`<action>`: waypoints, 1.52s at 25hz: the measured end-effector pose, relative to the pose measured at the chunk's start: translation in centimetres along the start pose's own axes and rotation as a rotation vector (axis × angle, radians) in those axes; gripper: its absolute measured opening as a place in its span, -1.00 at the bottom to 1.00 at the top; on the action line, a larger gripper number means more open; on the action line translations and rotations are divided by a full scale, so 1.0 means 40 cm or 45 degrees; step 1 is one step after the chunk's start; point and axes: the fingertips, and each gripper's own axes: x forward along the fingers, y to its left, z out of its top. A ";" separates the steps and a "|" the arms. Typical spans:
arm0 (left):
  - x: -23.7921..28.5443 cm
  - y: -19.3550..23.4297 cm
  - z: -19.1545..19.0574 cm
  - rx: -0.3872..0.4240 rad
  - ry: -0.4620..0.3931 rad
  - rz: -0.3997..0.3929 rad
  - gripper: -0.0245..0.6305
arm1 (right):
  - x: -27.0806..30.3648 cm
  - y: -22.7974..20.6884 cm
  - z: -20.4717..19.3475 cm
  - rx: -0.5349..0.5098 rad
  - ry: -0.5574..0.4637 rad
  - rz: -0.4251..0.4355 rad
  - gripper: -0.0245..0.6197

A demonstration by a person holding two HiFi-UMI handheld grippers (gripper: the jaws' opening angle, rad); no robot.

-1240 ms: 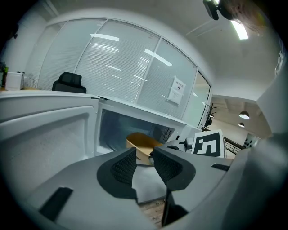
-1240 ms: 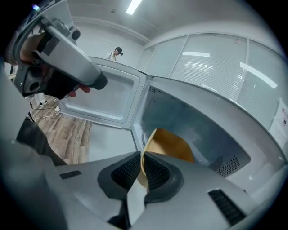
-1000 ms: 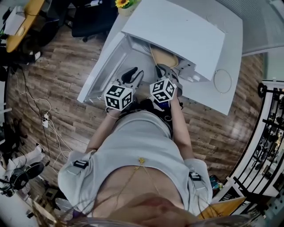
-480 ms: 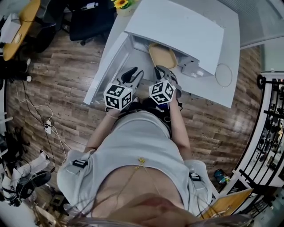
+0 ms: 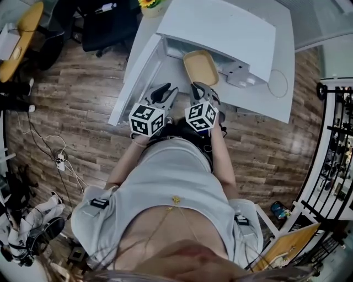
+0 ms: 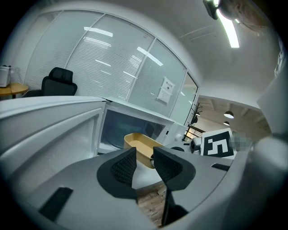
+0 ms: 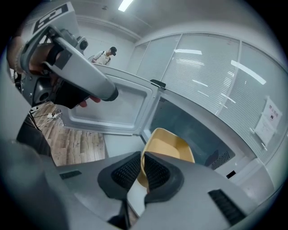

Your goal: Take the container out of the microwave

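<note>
A shallow yellow container (image 5: pixel 201 67) hangs at the mouth of the white microwave (image 5: pixel 220 27), mostly out from under its top. My right gripper (image 5: pixel 199 88) is shut on its near rim; in the right gripper view the rim (image 7: pixel 142 157) runs between the pads of the right gripper (image 7: pixel 142 170). The microwave door (image 5: pixel 140 71) is swung wide open to the left. My left gripper (image 5: pixel 165 91) hovers beside the door, open and holding nothing. In the left gripper view the container (image 6: pixel 141 146) lies beyond the left gripper (image 6: pixel 145 164).
The microwave stands on a white table (image 5: pixel 278 104) that also carries a thin ring of cable (image 5: pixel 278 83). A flower pot (image 5: pixel 151 4) sits at the table's far corner, a black office chair (image 5: pixel 105 22) beyond it. A black rack (image 5: pixel 336 132) stands at the right over wood flooring.
The container has slid further out of the microwave toward me, with the right gripper holding its rim. The left gripper has barely moved.
</note>
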 end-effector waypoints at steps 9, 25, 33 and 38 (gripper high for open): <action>-0.048 -0.012 -0.021 0.030 -0.002 -0.068 -0.55 | -0.048 0.051 0.011 0.051 0.014 -0.049 -0.81; -0.076 -0.044 -0.077 0.084 0.030 -0.155 -0.55 | -0.145 0.128 -0.001 0.209 0.006 -0.132 -0.81; -0.060 -0.060 -0.095 0.100 0.043 -0.156 -0.55 | -0.160 0.112 -0.008 0.224 -0.028 -0.117 -0.81; -0.051 -0.062 -0.100 0.102 0.034 -0.134 -0.55 | -0.166 0.105 -0.017 0.222 -0.035 -0.099 -0.81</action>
